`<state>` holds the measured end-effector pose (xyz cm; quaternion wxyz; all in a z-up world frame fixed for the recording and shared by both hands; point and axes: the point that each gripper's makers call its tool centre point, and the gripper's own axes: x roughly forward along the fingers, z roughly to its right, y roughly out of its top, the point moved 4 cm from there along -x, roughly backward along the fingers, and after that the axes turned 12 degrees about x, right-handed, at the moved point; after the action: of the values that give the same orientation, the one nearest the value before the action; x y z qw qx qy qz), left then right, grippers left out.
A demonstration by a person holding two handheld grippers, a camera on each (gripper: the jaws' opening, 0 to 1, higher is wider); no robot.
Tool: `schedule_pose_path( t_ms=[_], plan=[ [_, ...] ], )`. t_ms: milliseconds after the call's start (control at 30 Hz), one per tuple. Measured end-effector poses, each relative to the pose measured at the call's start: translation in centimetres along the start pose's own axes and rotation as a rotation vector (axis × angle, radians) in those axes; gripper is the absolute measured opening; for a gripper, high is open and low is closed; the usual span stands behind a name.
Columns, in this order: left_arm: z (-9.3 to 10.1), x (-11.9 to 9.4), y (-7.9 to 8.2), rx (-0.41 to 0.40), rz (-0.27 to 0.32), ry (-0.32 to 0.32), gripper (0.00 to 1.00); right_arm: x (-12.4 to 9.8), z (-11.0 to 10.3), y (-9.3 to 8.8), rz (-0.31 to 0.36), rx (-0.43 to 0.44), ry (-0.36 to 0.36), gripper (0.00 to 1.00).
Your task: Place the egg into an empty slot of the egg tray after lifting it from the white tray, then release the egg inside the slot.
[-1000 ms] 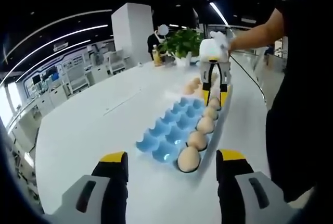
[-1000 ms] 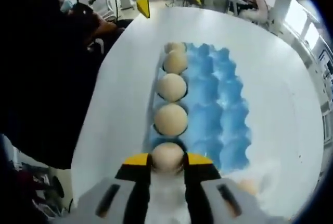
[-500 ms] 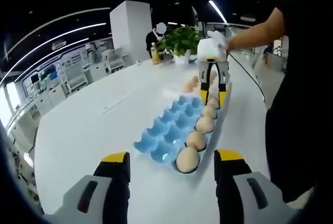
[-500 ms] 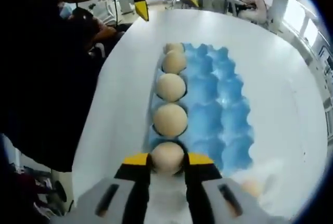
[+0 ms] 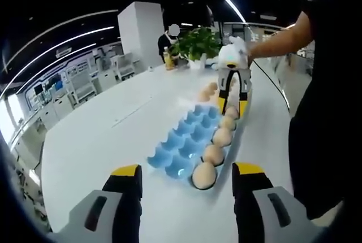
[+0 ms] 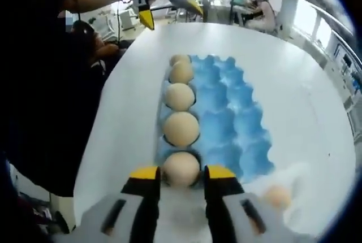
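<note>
In the right gripper view a blue egg tray (image 6: pixel 226 113) of moulded, dimpled cups runs from frame centre toward the top, lying on a smooth white table (image 6: pixel 294 90). Its left column holds five pale tan, matte, oval eggs in a line; the other cups to the right are bare. The nearest egg (image 6: pixel 181 168) sits in the cup at the tray's near end, low in the frame. The right gripper (image 6: pixel 181 174) rises from the bottom edge, grey bodied with yellow tips, one tip on either side of that egg. The jaws stand just apart from its sides, or barely against them; I cannot tell whether they grip it. At lower right a blurred white tray (image 6: pixel 283 189) holds another egg (image 6: pixel 277 196).

In the left gripper view the same tray (image 5: pixel 184 141) lies at centre, its egg row along the right edge, the closest egg (image 5: pixel 204 174) just above the bottom. The left gripper (image 5: pixel 186 178) comes up from the bottom, its black, yellow-capped jaws wide apart and holding nothing, one on each side of the tray's near end. At upper right the right gripper (image 5: pixel 232 106) points down over the tray's far end, a person's arm (image 5: pixel 277 37) behind it. A leafy plant (image 5: pixel 195 45) stands at the table's far end.
</note>
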<state>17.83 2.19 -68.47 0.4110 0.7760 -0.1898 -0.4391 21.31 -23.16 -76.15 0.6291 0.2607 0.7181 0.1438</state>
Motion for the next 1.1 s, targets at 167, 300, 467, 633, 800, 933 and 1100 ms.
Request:
schedule_pose_path(
  t_ms=[167,300,467,633,800,933,1100],
  plan=[
    [0.2,0.0,0.3,0.005,-0.002,0.002,0.65,-0.8,-0.1,0.2,0.059,0.053,0.002,0.30],
    [0.1,-0.1,0.2,0.001,-0.003,0.008,0.65,-2.8,0.6,0.3,0.142,0.107,-0.038,0.30],
    [0.3,0.1,0.0,0.000,-0.008,-0.002,0.64,-5.4,3.4,-0.7,0.212,0.178,-0.177,0.29],
    [0.2,0.3,0.1,0.000,-0.002,-0.006,0.64,-5.8,4.4,-1.2,0.210,0.190,-0.223,0.29],
    [0.1,0.3,0.1,0.003,-0.001,-0.008,0.64,-5.4,5.3,-1.8,0.174,0.182,-0.267,0.29],
    [0.1,0.2,0.1,0.002,-0.001,-0.005,0.63,-5.0,5.7,-2.3,0.148,0.180,-0.275,0.28],
    [0.2,0.2,-0.2,-0.002,-0.007,-0.006,0.63,-4.2,5.9,-3.5,0.041,0.138,-0.277,0.27]
  ],
)
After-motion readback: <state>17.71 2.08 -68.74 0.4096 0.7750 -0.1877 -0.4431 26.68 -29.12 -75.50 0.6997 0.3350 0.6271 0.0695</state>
